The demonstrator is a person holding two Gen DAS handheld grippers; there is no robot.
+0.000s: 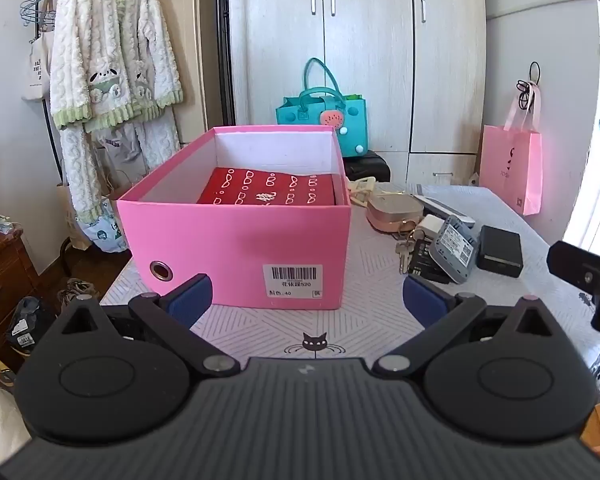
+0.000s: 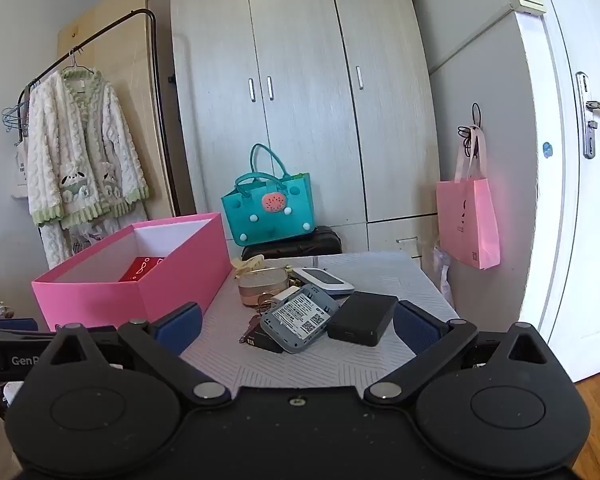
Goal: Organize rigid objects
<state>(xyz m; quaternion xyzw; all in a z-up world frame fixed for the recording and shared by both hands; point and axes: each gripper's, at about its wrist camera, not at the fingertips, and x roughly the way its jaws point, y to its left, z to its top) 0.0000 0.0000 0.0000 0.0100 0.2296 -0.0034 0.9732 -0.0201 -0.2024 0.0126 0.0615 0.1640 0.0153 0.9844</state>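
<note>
An open pink box (image 1: 236, 236) stands on the table with a red patterned box (image 1: 268, 190) inside; it also shows in the right wrist view (image 2: 140, 276). To its right lies a pile: a grey router (image 2: 298, 318), a black box (image 2: 362, 318), a rose-gold case (image 2: 262, 282), keys (image 1: 405, 246), a white-grey device (image 2: 324, 280). My left gripper (image 1: 308, 304) is open and empty just in front of the pink box. My right gripper (image 2: 298, 326) is open and empty, near the pile with its fingers either side of it.
The table (image 2: 300, 360) has a patterned cloth with a cat print (image 1: 314, 344). Behind it are a teal bag (image 2: 270, 208) on a black case, a wardrobe (image 2: 300, 80), a pink paper bag (image 2: 468, 224) and a clothes rack with a robe (image 1: 108, 60). A door (image 2: 580, 160) is at right.
</note>
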